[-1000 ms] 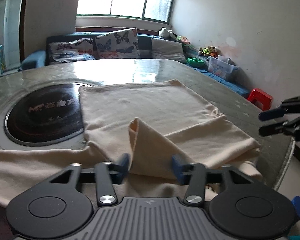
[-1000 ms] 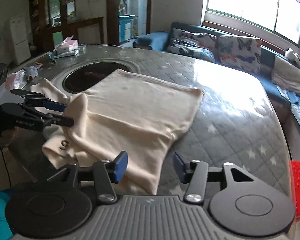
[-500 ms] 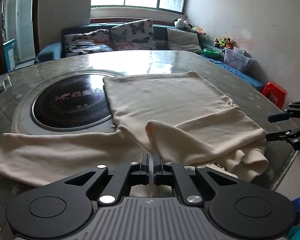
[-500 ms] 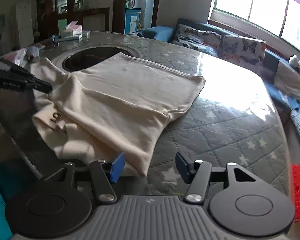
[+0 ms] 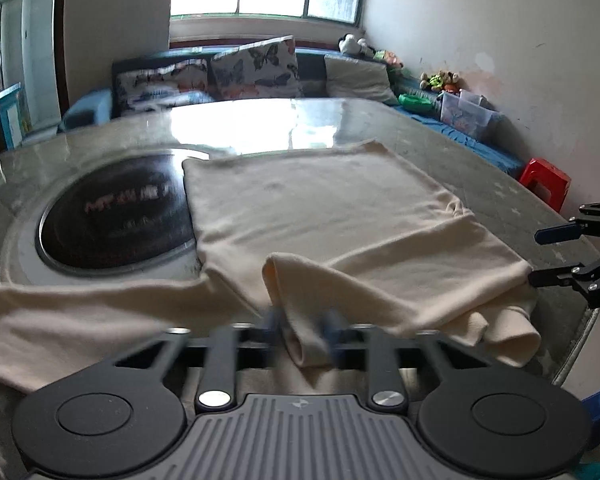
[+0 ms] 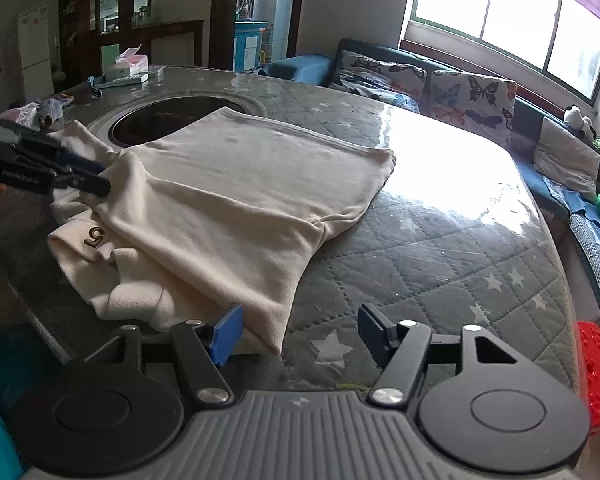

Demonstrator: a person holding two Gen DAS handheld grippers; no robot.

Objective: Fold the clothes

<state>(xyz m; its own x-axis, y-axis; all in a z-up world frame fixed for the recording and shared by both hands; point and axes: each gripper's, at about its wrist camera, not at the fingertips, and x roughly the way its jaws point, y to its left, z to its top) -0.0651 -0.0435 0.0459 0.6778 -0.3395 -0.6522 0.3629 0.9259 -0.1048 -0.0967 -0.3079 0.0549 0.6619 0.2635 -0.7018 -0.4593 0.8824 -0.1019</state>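
Reopening after its pinch, left tool (image 5: 304, 330) straddles soft cream garment (image 5: 320, 216) fold.

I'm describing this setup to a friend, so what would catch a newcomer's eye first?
A cream sweater lies spread over the grey quilted table, partly covering a round black cooktop. The left claw has a fold of the sweater between its opening jaws, while the right claw hovers open at the sweater's near edge.
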